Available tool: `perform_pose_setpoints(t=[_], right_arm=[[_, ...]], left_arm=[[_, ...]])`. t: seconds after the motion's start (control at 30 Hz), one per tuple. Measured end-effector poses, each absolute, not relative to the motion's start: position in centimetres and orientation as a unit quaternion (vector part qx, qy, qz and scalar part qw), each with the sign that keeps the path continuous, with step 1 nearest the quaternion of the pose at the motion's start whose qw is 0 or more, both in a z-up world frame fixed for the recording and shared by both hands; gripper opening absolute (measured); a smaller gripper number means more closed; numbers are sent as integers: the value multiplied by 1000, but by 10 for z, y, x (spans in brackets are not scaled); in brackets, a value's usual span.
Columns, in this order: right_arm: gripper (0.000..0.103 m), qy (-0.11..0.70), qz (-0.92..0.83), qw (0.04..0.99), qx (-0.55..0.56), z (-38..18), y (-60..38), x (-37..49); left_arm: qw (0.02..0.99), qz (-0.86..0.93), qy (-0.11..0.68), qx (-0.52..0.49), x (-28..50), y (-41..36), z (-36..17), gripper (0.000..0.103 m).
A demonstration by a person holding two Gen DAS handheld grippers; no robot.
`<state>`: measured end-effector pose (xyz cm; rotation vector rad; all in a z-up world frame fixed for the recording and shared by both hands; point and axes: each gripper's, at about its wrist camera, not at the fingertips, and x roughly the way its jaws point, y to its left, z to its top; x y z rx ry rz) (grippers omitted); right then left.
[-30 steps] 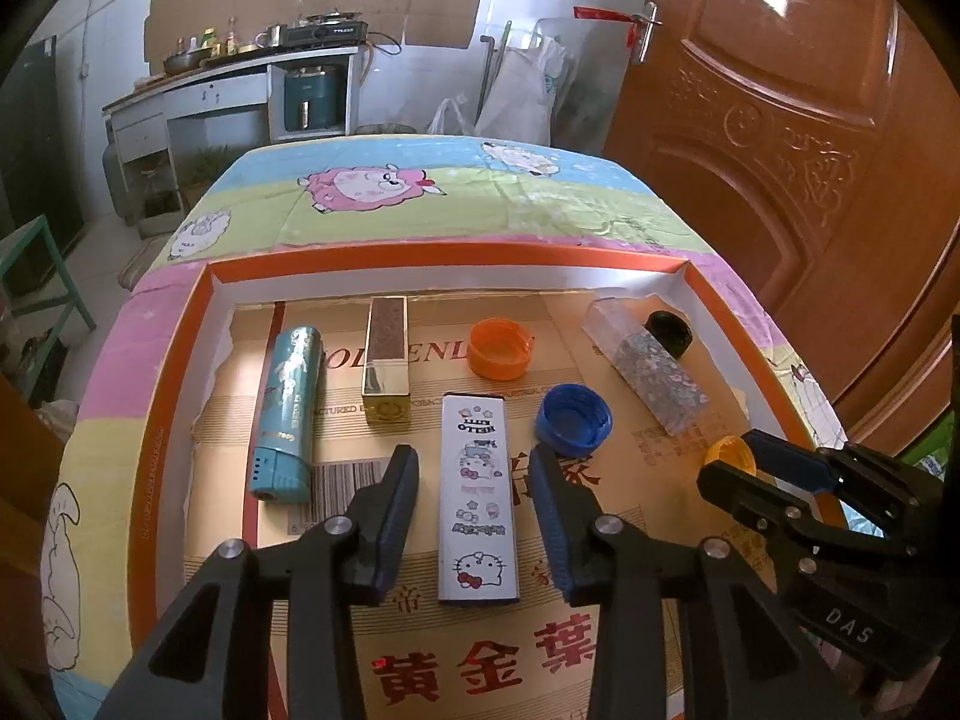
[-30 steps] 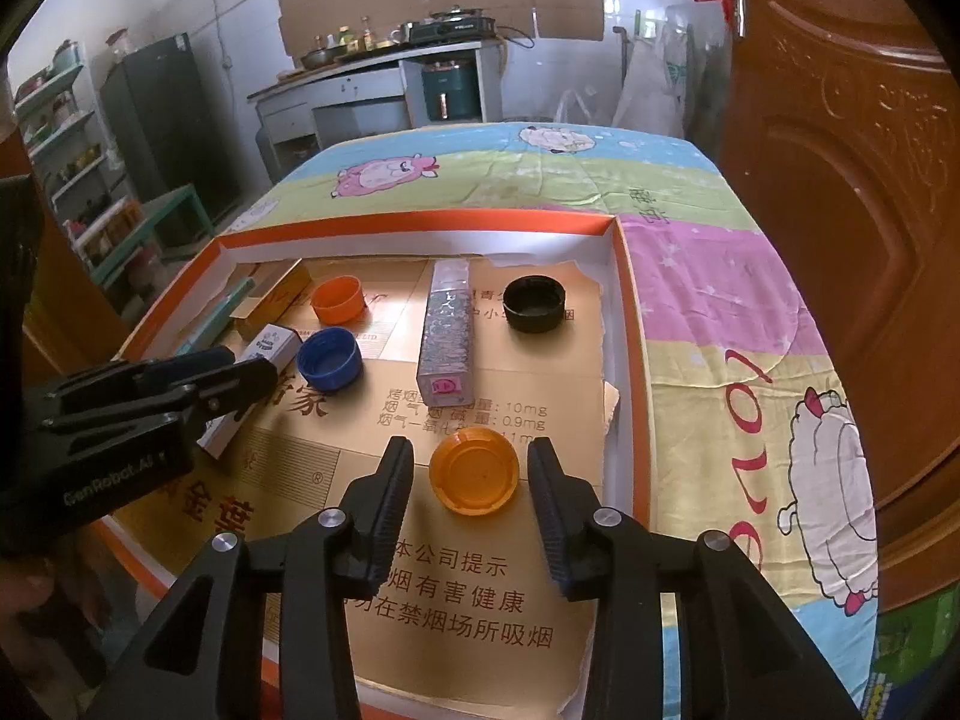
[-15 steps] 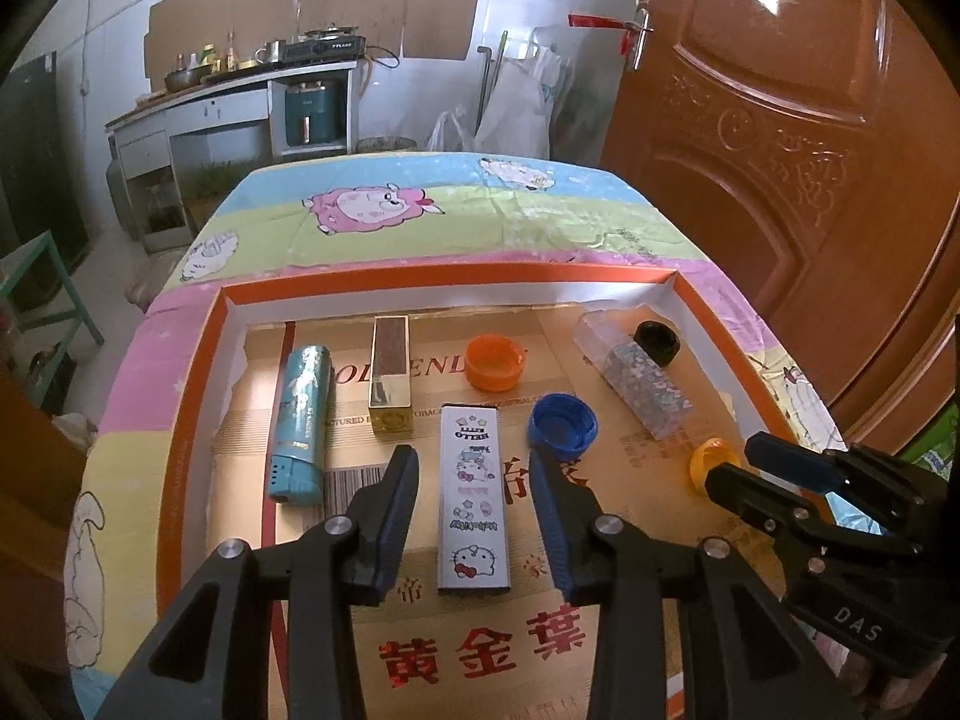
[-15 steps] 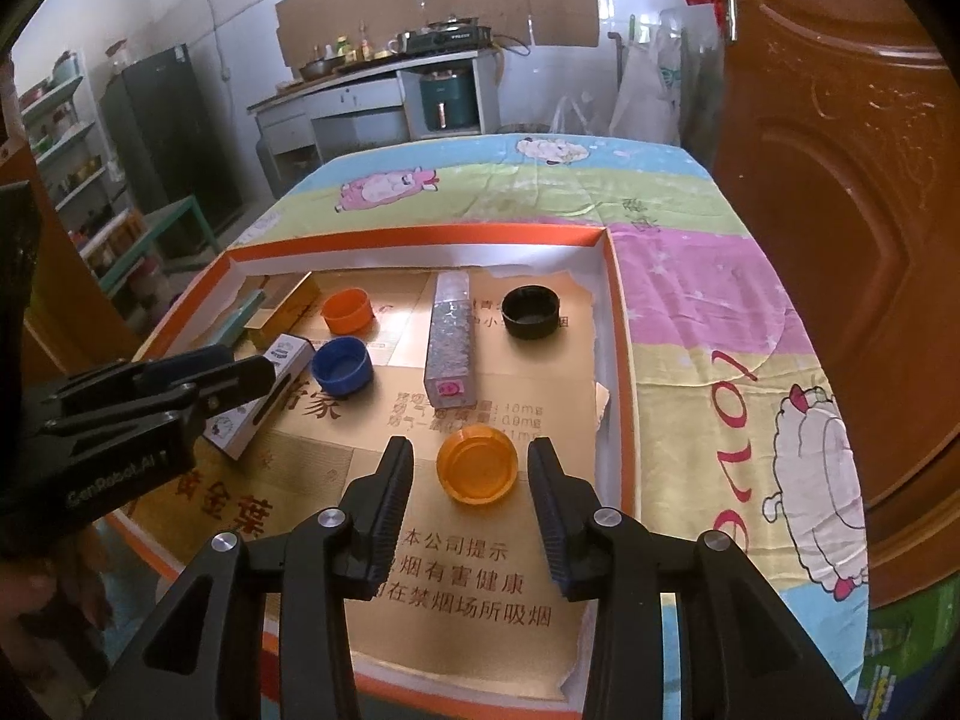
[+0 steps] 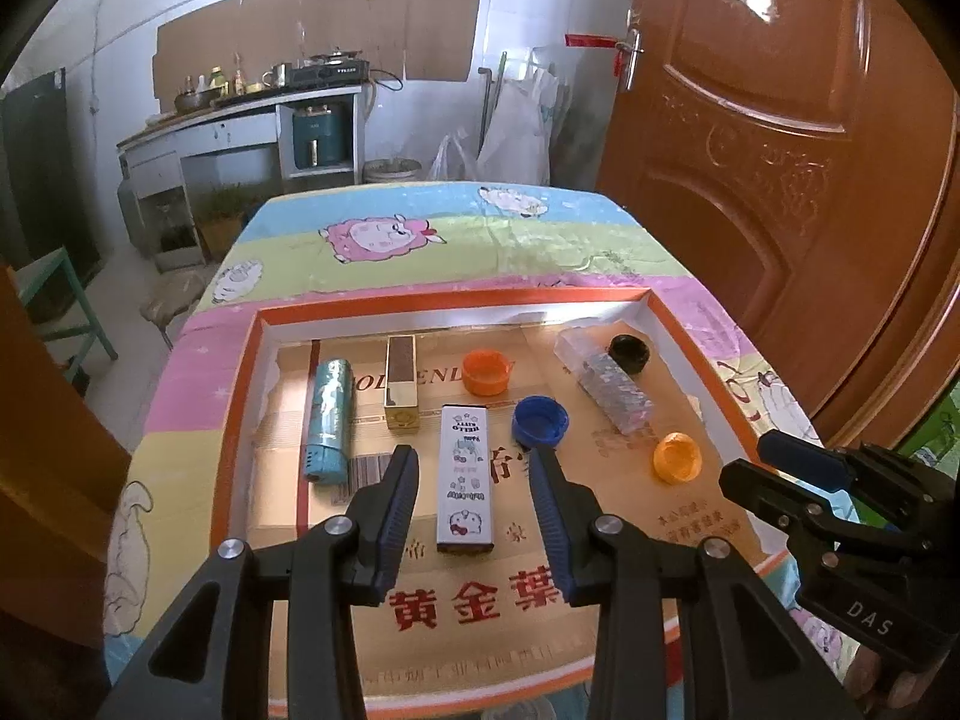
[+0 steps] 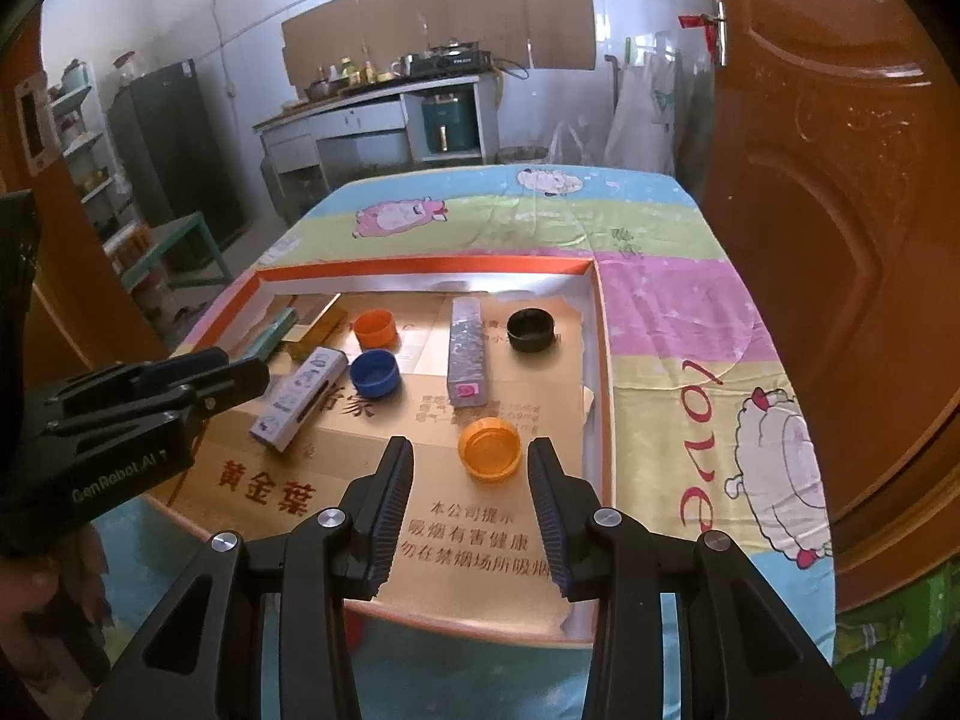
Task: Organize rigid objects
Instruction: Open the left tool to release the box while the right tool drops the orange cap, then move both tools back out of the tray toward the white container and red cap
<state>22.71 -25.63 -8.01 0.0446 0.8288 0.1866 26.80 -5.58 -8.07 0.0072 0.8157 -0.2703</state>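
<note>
A shallow orange-rimmed box [image 5: 231, 414] lies on the table. In it lie a white Hello Kitty box [image 5: 465, 480], a teal tube [image 5: 327, 420], a gold box [image 5: 401, 381], a glittery clear box [image 5: 615, 384], and orange [image 5: 486, 371], blue [image 5: 540, 419], black [image 5: 629, 353] and yellow-orange [image 5: 677, 456] caps. My left gripper [image 5: 474, 468] is open, empty, above the near end of the Hello Kitty box. My right gripper [image 6: 471, 462] is open, empty, just short of the yellow-orange cap [image 6: 489, 447]. The Hello Kitty box [image 6: 300, 387] also shows in the right wrist view.
The table wears a sheep-print cloth [image 5: 420, 240]. A brown door [image 5: 780, 150] stands close on the right. A kitchen counter [image 5: 240, 120] and a green stool [image 5: 54, 300] stand beyond the table's far and left sides.
Both grippers have drawn back and up from the box, so its contents look smaller and farther. Both stay open. No object has moved.
</note>
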Motion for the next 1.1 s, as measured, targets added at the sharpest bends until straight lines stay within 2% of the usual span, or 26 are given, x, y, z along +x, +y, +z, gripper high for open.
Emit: perform_pose_setpoints(t=[0.67,1.1], right_arm=[[41,365,92,926,12,-36,-245,161],[41,359,99,928,-2,-28,-226,118]], left_arm=[[924,-131,359,-3,200,-39,-42,38],[927,-133,349,-27,154,-11,-42,38]])
